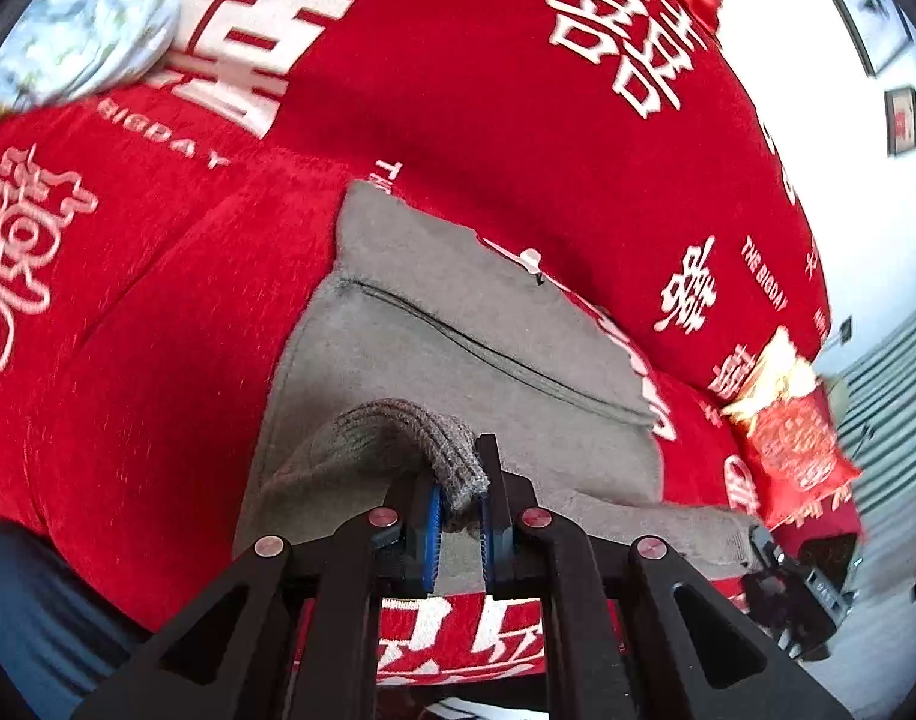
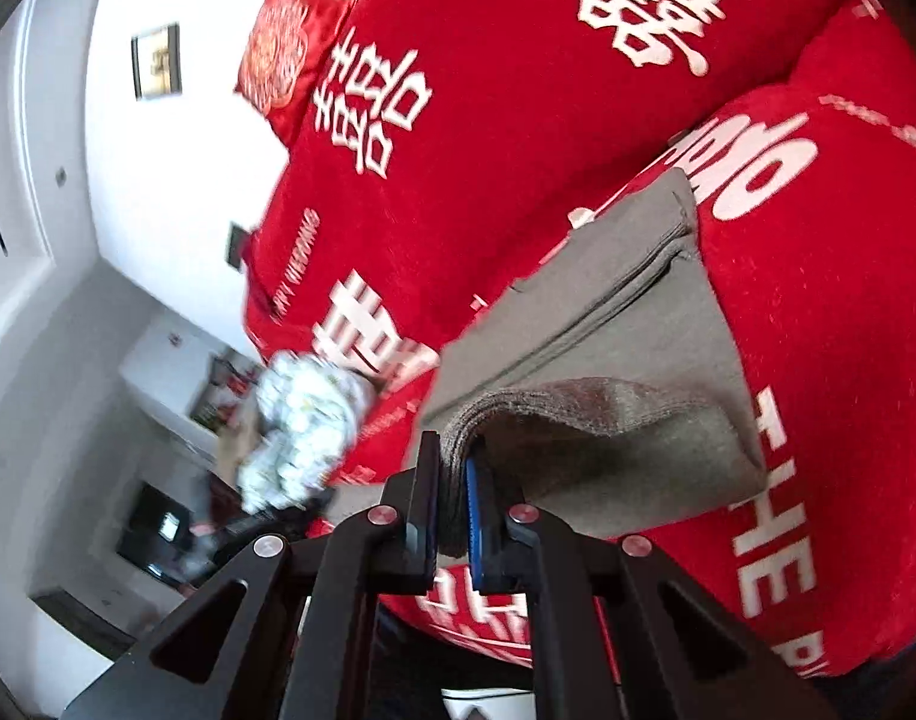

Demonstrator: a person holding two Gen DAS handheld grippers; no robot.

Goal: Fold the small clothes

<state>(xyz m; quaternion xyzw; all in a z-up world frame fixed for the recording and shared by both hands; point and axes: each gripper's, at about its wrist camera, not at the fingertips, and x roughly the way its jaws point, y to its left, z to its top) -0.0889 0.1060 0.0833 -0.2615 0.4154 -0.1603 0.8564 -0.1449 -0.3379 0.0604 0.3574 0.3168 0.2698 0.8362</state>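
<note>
Red sofa cover (image 1: 470, 120); left claw (image 1: 458, 516), right claw (image 2: 452, 510) each clamp grey garment (image 1: 458, 336) hem.

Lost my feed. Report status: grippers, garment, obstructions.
Left gripper shut on grey garment ribbed hem. Right gripper shut on same hem. Garment lies on red cover. White patterned bundle off to one side, apart from garment.

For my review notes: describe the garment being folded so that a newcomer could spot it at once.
Start at the red sofa cover printed with white characters. On it lies the grey garment, the only plain, unprinted cloth, with a dark stitched seam. Its ribbed hem is pinched by the left hand-held gripper and the right hand-held gripper.
</note>
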